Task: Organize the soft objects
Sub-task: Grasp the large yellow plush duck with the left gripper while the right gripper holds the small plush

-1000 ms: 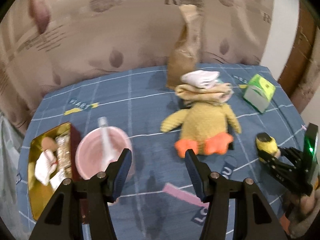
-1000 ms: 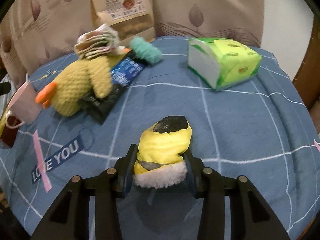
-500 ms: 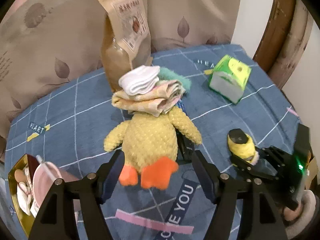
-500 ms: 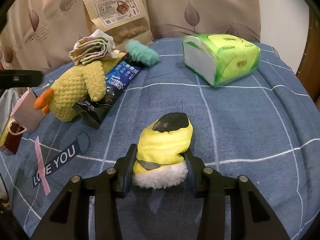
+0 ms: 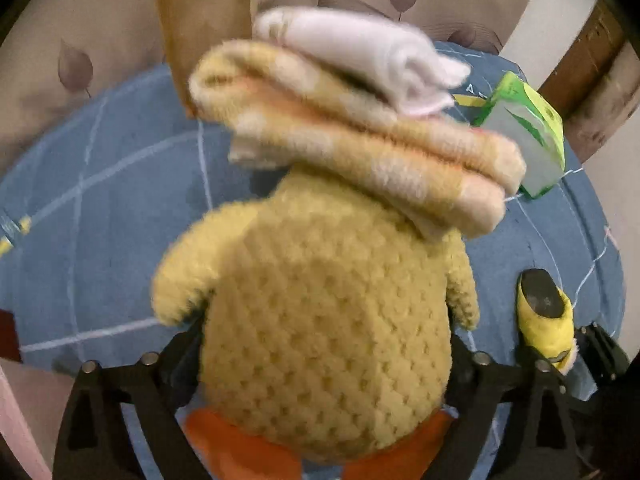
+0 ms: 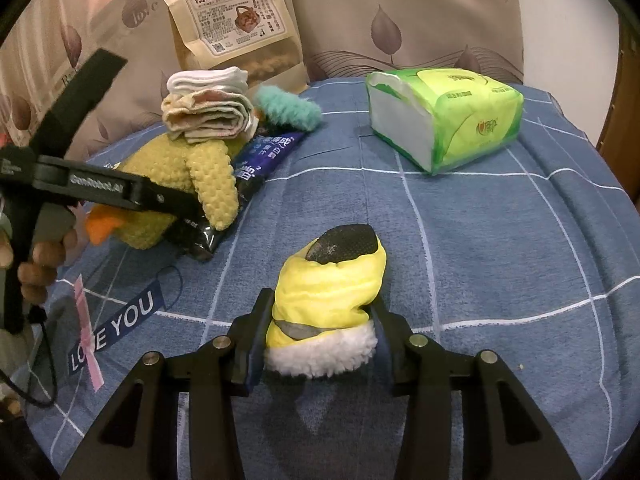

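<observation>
- The scene is a round table under a blue cloth (image 6: pixel 480 240) with white grid lines, and behind it hangs a beige curtain with a leaf pattern.
- One second ago the left gripper (image 5: pixel 324 344) was far from the toy, above a pink cup and a gold tin; now it is directly over the yellow plush duck (image 5: pixel 324 320), and the duck fills almost the whole left wrist view.
- During this approach its jaws are opening, and now they stand very wide. The duck's body is between them, one finger on each side, but I cannot tell if the pads already touch the plush.
- The duck lies on the cloth with a folded beige towel (image 5: pixel 360 136) and a rolled white cloth (image 5: pixel 360 48) resting on its head end, and a dark snack packet (image 6: pixel 256 168) partly under it.
- The right gripper (image 6: pixel 320 336) has almost not moved: it is clamped on the yellow slipper (image 6: pixel 332 288), near its white fleece cuff, and the slipper sits on the cloth.
- A green tissue pack (image 6: pixel 444 120) stands well apart, to the right.
- In my judgement the left side is ready to close on the duck, so the next soft object can be lifted soon.
- The risk is that the towel stack slides off when the duck moves.
</observation>
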`<state>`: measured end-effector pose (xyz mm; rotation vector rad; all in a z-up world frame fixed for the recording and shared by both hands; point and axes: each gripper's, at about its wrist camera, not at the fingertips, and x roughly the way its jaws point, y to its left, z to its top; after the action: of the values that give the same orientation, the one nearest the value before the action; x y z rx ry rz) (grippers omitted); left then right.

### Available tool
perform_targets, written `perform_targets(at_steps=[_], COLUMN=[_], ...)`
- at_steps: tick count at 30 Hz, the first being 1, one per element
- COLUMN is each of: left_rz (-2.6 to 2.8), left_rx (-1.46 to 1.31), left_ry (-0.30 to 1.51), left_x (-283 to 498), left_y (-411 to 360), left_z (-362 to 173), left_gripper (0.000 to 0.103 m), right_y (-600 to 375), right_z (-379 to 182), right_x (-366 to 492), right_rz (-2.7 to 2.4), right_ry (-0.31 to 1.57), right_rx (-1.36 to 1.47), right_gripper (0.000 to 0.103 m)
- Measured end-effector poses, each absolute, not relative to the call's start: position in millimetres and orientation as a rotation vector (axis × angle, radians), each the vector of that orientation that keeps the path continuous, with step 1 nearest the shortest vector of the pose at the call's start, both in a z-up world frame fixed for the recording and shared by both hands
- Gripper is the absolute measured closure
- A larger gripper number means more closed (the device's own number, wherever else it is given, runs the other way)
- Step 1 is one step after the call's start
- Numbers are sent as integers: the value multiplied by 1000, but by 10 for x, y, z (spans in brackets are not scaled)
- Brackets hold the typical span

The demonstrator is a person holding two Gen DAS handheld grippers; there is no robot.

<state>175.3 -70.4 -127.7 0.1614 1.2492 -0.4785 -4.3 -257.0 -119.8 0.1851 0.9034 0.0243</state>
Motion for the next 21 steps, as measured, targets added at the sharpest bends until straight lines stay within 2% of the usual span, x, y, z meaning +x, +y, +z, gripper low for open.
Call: perform_targets(at_steps=[3,9,21], left_rz=[-464,-401,-220], left_rx=[178,271,641], left_ry=[1242,1245,1061], left_x=[1695,1520,1210], left_y=[-673,-585,-580], left_z=[-1193,-974,-618], left_gripper=[23,24,24], right_y=[-2576,-2576,-2581], right_z=[-1199,-1202,-1206], right_x=[-46,-48,-54], right_rz=[26,26,25], right_ry=[903,903,902], right_rx=[189,189,191], right_gripper=[61,60,60])
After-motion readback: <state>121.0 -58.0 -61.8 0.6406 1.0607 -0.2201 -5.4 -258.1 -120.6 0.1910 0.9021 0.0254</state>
